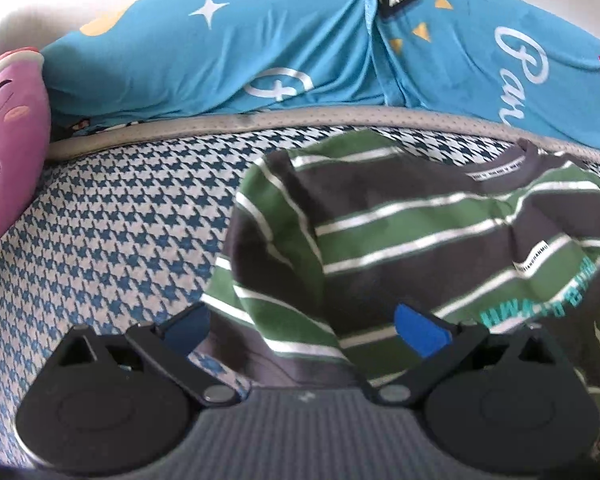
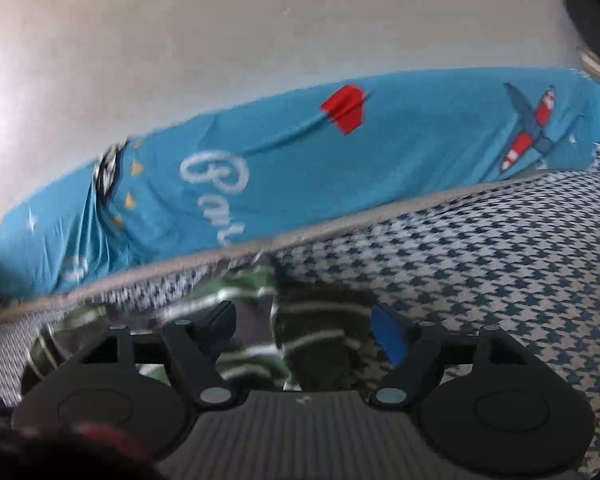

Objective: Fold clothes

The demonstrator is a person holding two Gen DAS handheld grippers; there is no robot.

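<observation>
Striped T-shirt (image 1: 400,232): green, dark grey and white bands, teal lettering on the chest, lying crumpled on the houndstooth-patterned bed cover (image 1: 112,216). Its grey ribbed collar points toward the blue printed bedding (image 1: 220,60) that runs along the far edge of the bed cover. One sleeve is folded over the body of the T-shirt.

Left gripper (image 1: 304,330): jaws released, spread wide, positioned over the near hem of the T-shirt. Fabric lies between the blue pads (image 1: 418,332), but neither pad presses on it.

Right gripper (image 2: 306,330): jaws released, spread wide, over the T-shirt's edge (image 2: 320,320) where it meets the bare bed cover (image 2: 500,260). This view is motion-blurred.

Pink plush toy (image 1: 8,140): beside the T-shirt, well apart from it, resting against the blue printed bedding (image 2: 300,168). A grey piped seam (image 1: 260,120) separates this bedding from the bed cover.
</observation>
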